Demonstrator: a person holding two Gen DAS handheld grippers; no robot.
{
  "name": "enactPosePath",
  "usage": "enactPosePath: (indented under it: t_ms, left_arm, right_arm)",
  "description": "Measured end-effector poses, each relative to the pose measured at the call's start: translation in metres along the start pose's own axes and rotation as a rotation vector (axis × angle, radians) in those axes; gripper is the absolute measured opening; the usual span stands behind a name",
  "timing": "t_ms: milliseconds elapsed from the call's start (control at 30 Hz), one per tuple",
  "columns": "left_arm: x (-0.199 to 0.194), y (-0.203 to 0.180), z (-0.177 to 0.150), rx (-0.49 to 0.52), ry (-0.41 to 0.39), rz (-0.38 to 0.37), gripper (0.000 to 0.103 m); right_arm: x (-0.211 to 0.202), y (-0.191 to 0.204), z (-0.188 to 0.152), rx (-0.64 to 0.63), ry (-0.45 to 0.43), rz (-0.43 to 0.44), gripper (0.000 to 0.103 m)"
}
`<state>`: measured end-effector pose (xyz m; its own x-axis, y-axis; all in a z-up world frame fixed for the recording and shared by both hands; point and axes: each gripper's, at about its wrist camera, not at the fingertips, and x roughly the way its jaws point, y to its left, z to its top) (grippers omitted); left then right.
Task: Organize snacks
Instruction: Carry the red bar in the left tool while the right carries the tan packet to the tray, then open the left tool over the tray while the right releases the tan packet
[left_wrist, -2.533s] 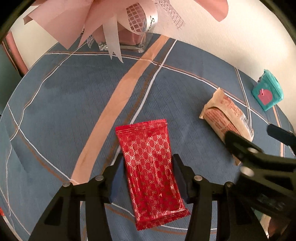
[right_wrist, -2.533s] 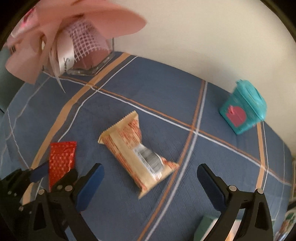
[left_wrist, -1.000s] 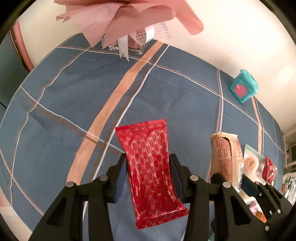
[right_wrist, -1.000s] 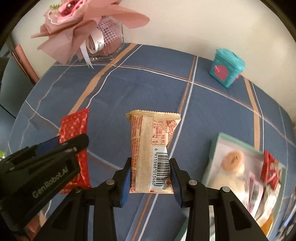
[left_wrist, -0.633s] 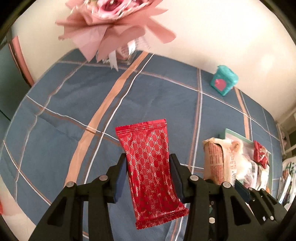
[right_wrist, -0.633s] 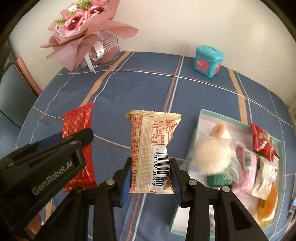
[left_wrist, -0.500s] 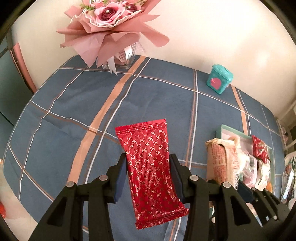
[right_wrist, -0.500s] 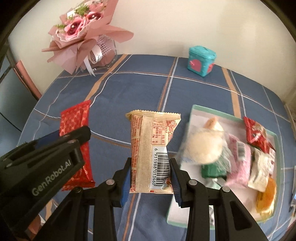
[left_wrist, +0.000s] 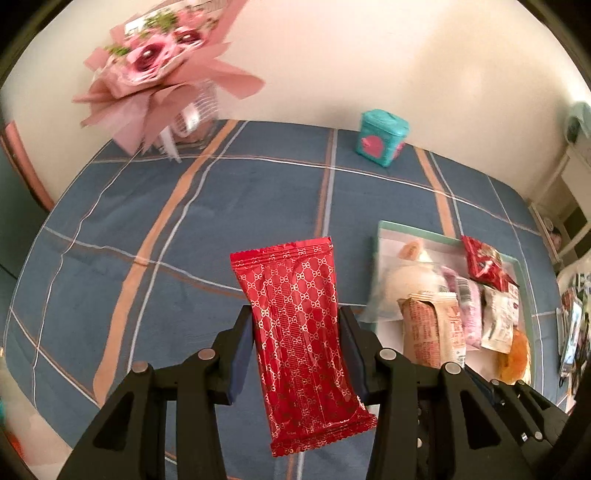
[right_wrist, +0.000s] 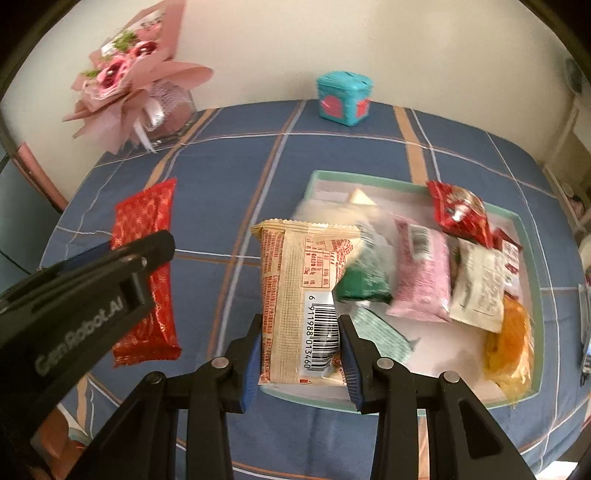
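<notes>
**Red foil and cream wrappers carried toward the tray**

Red foil snack packet with a gold lattice print (left_wrist: 301, 332) sat clamped at mid-length in the left claw (left_wrist: 295, 350), held clear above the blue plaid cloth-covered surface (left_wrist: 184, 221). The right claw (right_wrist: 301, 354) pinched a cream snack packet with red print and a barcode (right_wrist: 299, 299) over the near edge of the shallow mint-rimmed tray (right_wrist: 517, 218), probably for release there. Inside lay a pink packet (right_wrist: 421, 273), a red packet (right_wrist: 458, 210), a white sachet (right_wrist: 480, 288), a green packet (right_wrist: 364, 284) and an orange one (right_wrist: 509, 343).
</notes>
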<state>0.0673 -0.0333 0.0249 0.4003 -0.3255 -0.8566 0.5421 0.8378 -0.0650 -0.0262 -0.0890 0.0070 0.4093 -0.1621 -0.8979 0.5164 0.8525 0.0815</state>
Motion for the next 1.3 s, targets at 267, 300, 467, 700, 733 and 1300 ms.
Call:
enactPosePath:
  t_ms: [267, 300, 467, 700, 733, 1300]
  left_arm:
    - [0.005, -0.042, -0.009, 0.11, -0.004, -0.009, 0.047]
    - [0.006, -0.046, -0.01, 0.118, -0.002, -0.016, 0.047]
    - [0.011, -0.064, -0.014, 0.156, 0.006, -0.051, 0.047]
    - [0.026, -0.085, -0.019, 0.203, 0.035, -0.073, 0.047]
    - [0.029, -0.086, -0.019, 0.207, 0.04, -0.07, 0.047]
    - [0.038, -0.077, -0.018, 0.169, 0.11, -0.076, 0.072]
  right_arm:
    - [-0.002, -0.04, -0.002, 0.073, 0.009, -0.001, 0.041]
    - [-0.003, -0.047, -0.002, 0.086, 0.007, -0.011, 0.041]
    - [-0.006, -0.089, -0.004, 0.176, 0.01, -0.097, 0.041]
    - [-0.005, -0.124, -0.009, 0.273, 0.029, -0.123, 0.041]
    - [-0.002, -0.125, -0.009, 0.275, 0.039, -0.123, 0.041]
    - [0.015, -0.119, -0.009, 0.269, 0.096, -0.121, 0.061]
